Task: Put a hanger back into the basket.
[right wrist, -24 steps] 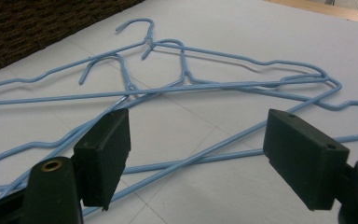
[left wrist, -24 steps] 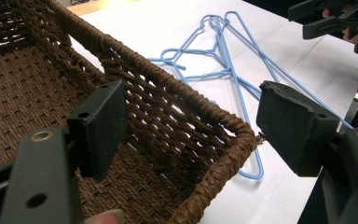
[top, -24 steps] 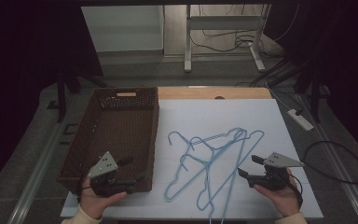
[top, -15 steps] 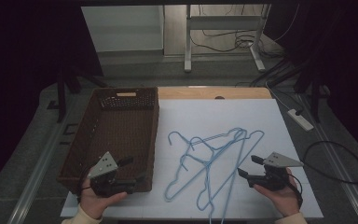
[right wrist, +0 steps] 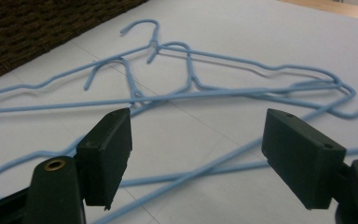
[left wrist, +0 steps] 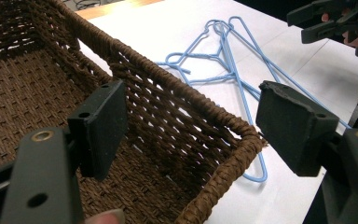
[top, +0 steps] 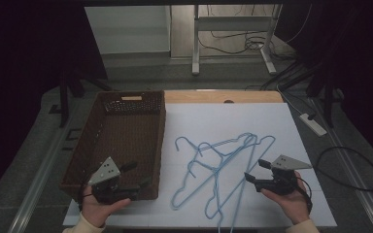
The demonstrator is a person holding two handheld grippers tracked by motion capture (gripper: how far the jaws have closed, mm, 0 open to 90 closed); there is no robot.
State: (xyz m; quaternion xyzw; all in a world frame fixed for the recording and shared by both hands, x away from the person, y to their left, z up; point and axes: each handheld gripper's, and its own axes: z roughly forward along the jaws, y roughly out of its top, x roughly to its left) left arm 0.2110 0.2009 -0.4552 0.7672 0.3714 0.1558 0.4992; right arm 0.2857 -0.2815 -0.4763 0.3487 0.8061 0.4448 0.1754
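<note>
Several light-blue wire hangers (top: 223, 167) lying tangled on the white sheet (top: 272, 121), right of the brown wicker basket (top: 121, 145) — none lifted, none in the basket. Judged an opening step: both tools poised, nothing picked.

Right gripper (top: 254, 170) near the right edge of the tangle, jaws spread wide and empty, aimed left at the wires. Left gripper (top: 138, 177) over the basket's near right corner, jaws equally wide, empty, straddling the rim without pressing on it.

Next move probably calls for easing the right gripper forward until one wire sits between the pads, then closing on that wire alone — hooks and shoulders overlap, so a snagged neighbour could come up too. Lifting slowly would show it.

High view gives the layout whole: basket left, hangers centre, both hands at the near edge. Left gripper view (left wrist: 191, 135) adds the weave of the basket wall and floor, with the far gripper at top right. Right gripper view (right wrist: 191, 158) shows the wire crossings (right wrist: 140, 98) low and close, hooks (right wrist: 142, 25) curling at the far side.
</note>
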